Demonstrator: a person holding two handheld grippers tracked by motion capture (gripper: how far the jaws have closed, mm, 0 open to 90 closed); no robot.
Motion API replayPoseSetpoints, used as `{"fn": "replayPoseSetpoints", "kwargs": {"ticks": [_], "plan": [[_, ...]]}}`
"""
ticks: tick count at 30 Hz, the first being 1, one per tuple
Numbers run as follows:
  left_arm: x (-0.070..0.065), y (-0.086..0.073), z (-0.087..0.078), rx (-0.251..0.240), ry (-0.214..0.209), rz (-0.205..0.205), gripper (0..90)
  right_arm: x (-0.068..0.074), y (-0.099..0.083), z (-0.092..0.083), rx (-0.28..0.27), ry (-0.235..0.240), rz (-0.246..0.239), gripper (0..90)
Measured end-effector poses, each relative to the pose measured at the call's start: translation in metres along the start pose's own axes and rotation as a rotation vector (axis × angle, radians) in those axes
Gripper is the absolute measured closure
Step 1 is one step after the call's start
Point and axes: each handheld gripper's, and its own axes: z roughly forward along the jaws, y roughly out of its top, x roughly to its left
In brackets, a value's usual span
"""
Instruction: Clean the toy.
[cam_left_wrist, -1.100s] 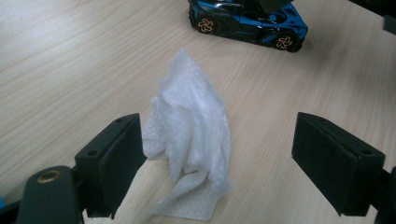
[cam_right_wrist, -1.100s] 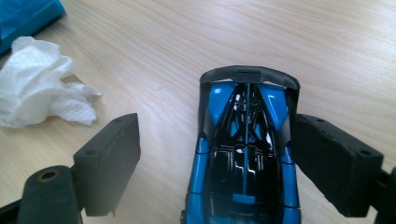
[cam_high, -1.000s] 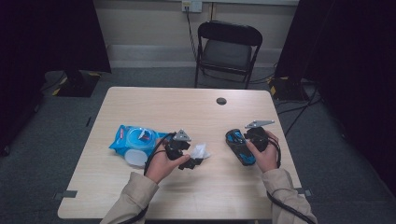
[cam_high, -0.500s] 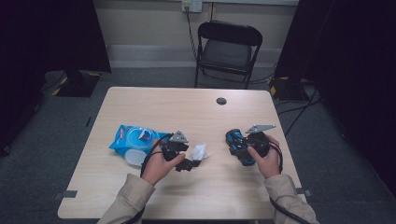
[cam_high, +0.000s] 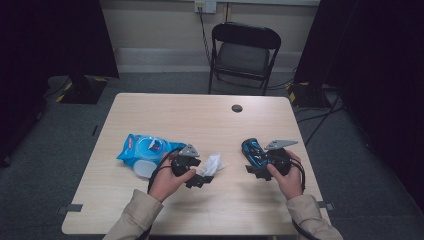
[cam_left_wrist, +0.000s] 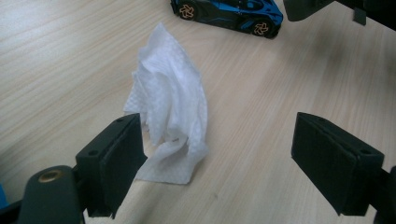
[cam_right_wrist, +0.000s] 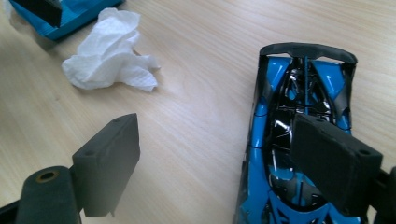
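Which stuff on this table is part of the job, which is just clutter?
In the job:
- white wipe, between the open left gripper jaws
- blue toy car, by the open right gripper

Lying about:
- blue wipes pack
- folding chair

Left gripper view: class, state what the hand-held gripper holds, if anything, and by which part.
Nothing. The left hand-held gripper stands open around the crumpled white wipe, which lies on the table, ungripped.

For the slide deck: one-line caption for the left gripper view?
Open left gripper straddling a crumpled white wipe on the wooden table, blue toy car beyond.
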Motion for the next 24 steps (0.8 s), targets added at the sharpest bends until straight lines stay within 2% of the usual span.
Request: {"fn": "replayPoseSetpoints", "kwargs": {"ticks": [7, 10, 24], "plan": [[-0.001, -0.005, -0.002, 0.0, -0.015, -0.001, 16.6, 0.007, -0.003, -0.003, -0.005, 0.017, -0.016, 15.3], [-0.002, -0.006, -0.004, 0.004, -0.02, 0.002, 16.6, 0.011, -0.005, -0.004, 0.006, 0.023, -0.04, 15.4], [-0.002, -0.015, -0.011, -0.001, -0.023, 0.007, 16.6, 0.02, -0.015, -0.009, -0.002, 0.064, -0.044, 15.4]]}}
